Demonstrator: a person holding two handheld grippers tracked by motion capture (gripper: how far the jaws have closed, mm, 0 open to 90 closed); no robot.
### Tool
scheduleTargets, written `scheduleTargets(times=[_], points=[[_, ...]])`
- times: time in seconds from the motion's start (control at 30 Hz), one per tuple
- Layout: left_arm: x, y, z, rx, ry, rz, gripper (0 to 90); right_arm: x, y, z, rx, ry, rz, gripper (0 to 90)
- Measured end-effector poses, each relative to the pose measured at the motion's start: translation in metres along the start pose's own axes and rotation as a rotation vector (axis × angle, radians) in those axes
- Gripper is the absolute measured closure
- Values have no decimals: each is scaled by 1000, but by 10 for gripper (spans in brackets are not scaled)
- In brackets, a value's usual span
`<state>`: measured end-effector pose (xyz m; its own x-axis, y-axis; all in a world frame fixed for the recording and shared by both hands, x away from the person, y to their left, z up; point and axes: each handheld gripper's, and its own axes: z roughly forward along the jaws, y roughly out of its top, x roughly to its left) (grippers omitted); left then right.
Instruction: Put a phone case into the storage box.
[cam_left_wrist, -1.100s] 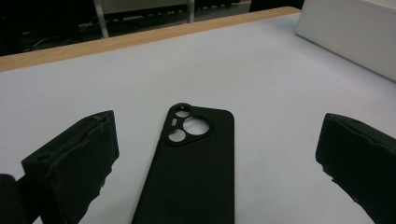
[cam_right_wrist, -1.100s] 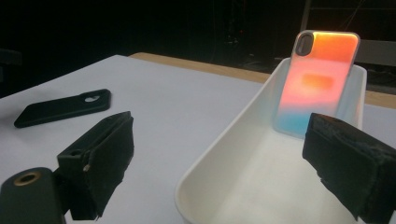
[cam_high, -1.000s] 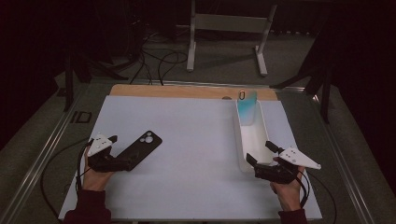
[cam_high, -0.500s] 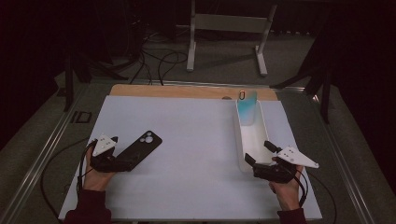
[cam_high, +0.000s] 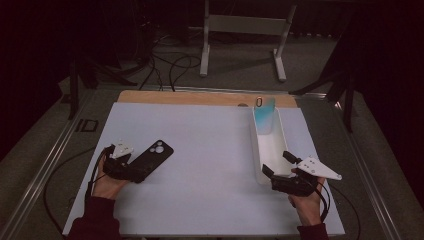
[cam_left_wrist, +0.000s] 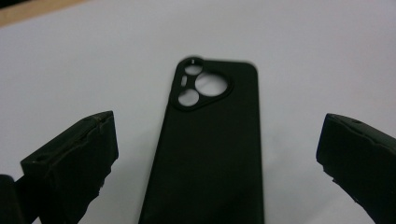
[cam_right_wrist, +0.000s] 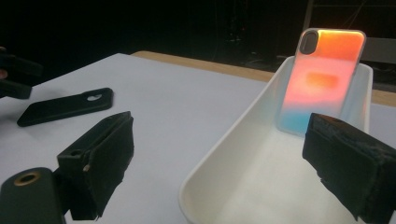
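black phone case lies flat near left edge of white surface, between wide-apart jaws of left gripper. looks light, thin, a bit flexible & slippery; grip across long sides. right gripper released too, at white tray.

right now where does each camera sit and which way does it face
high view: above the person's side, facing forward and down on the white table; both hands, both tongs.
left gripper view: on the left tongs, open astride the flat black phone case.
right gripper view: on the right tongs, facing the long white tray.
shared: black case.
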<state>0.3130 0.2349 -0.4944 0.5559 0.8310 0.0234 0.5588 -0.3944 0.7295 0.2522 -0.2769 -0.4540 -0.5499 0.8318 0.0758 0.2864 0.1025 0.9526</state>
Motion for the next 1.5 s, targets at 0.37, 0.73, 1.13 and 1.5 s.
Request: scheduleTargets(times=[0.37,0.73,1.13,1.5], points=[[6,1,32,185,-17,32,0,-3,1,-2,-6,-5,6,85],[11,-2,46,265,-60,10,0,-4,2,-3,-6,-10,9,85],[13,1,48,302,-76,24,7,-2,2,1,-4,-3,4,85],[10,5,45,315,-100,60,129,-1,4,2,-4,-1,6,85]])
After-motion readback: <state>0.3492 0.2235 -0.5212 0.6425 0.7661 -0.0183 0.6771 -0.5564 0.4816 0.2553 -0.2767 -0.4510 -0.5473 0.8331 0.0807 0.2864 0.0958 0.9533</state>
